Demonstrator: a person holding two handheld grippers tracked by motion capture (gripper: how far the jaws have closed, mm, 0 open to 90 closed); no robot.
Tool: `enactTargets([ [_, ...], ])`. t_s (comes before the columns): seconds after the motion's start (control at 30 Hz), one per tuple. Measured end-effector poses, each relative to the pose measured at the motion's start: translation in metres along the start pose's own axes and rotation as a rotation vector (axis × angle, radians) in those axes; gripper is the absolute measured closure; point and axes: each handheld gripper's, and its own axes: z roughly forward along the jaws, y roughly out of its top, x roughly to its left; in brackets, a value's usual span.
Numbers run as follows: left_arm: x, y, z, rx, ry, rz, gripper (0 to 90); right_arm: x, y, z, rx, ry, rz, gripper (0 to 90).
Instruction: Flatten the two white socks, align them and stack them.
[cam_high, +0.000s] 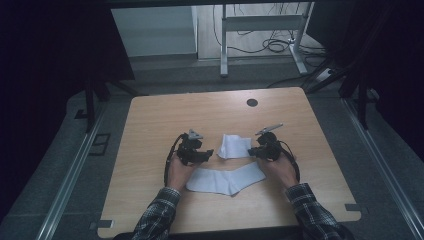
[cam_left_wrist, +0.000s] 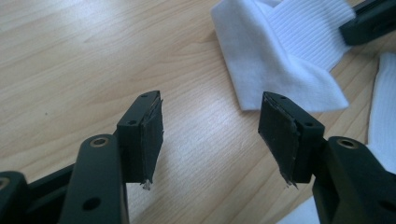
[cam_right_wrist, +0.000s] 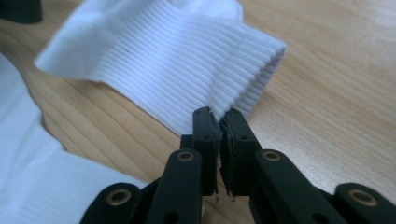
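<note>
Folded white sock (cam_high: 234, 146) at frame centre on table (cam_high: 160, 115), second sock (cam_high: 227, 181) just below it. Right gripper (cam_right_wrist: 219, 122) pinched tight on ribbed cuff edge. Left gripper (cam_left_wrist: 210, 135) wide, nothing between jaws. Sock likely light, limp, stretchy; best taken at cuff hem.
</note>
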Motion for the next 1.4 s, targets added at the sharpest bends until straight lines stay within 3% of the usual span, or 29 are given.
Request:
enactTargets([
  [0.2, 0.007, -0.010, -0.003, -0.005, 0.006, -0.026, 39.9, 0.012, 0.027, -0.019, -0.041, 0.052, -0.008, 85.0],
  [0.37, 0.020, -0.030, -0.018, -0.019, 0.031, -0.064, 39.3, 0.036, 0.065, -0.035, -0.082, 0.076, -0.066, 84.9],
  [0.53, 0.038, -0.056, -0.044, -0.039, 0.074, -0.110, 37.7, 0.055, 0.093, -0.038, -0.097, 0.071, -0.110, 85.2],
  [0.7, 0.055, -0.080, -0.071, -0.037, 0.126, -0.131, 35.5, 0.070, 0.114, -0.036, -0.104, 0.074, -0.133, 85.4],
  [0.83, 0.064, -0.097, -0.079, -0.032, 0.138, -0.166, 35.5, 0.079, 0.131, -0.033, -0.117, 0.080, -0.133, 85.6],
  [0.93, 0.065, -0.100, -0.077, -0.016, 0.162, -0.163, 35.5, 0.088, 0.146, -0.035, -0.133, 0.083, -0.141, 85.7],
  [1.03, 0.063, -0.100, -0.072, -0.002, 0.160, -0.143, 35.4, 0.099, 0.162, -0.044, -0.164, 0.088, -0.166, 85.8],
  [1.1, 0.060, -0.099, -0.070, 0.011, 0.173, -0.116, 34.0, 0.107, 0.174, -0.057, -0.201, 0.088, -0.187, 85.8],
  [1.2, 0.059, -0.100, -0.070, 0.011, 0.175, -0.108, 33.1, 0.114, 0.188, -0.085, -0.264, 0.094, -0.208, 85.8],
  [1.3, 0.060, -0.100, -0.070, 0.003, 0.170, -0.112, 33.1, 0.111, 0.190, -0.107, -0.302, 0.103, -0.214, 85.6],
  [1.4, 0.060, -0.100, -0.069, -0.002, 0.173, -0.109, 32.6, 0.097, 0.174, -0.105, -0.249, 0.084, -0.203, 85.5],
])
